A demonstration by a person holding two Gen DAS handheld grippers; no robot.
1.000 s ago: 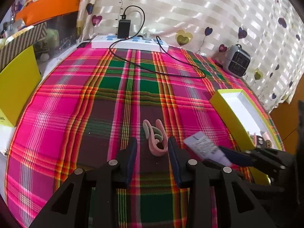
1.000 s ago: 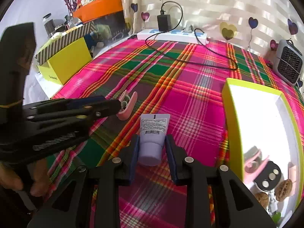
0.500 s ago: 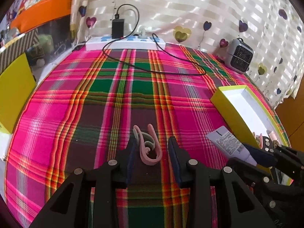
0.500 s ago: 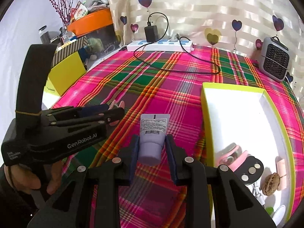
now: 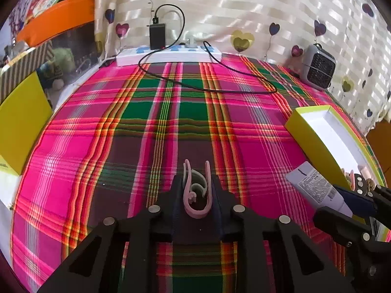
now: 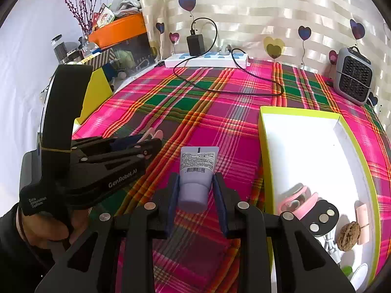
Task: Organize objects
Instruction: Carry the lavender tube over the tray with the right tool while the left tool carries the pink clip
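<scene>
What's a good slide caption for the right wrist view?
Right gripper grips a lavender tube beside the yellow box, while the left gripper holds a pink clip.

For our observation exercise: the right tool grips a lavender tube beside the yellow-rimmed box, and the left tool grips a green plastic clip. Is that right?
One detail is wrong: the left tool grips a pink curved plastic clip, not a green one, as the left wrist view shows. The right tool does grip the lavender squeeze tube beside the yellow-rimmed white box.
</scene>
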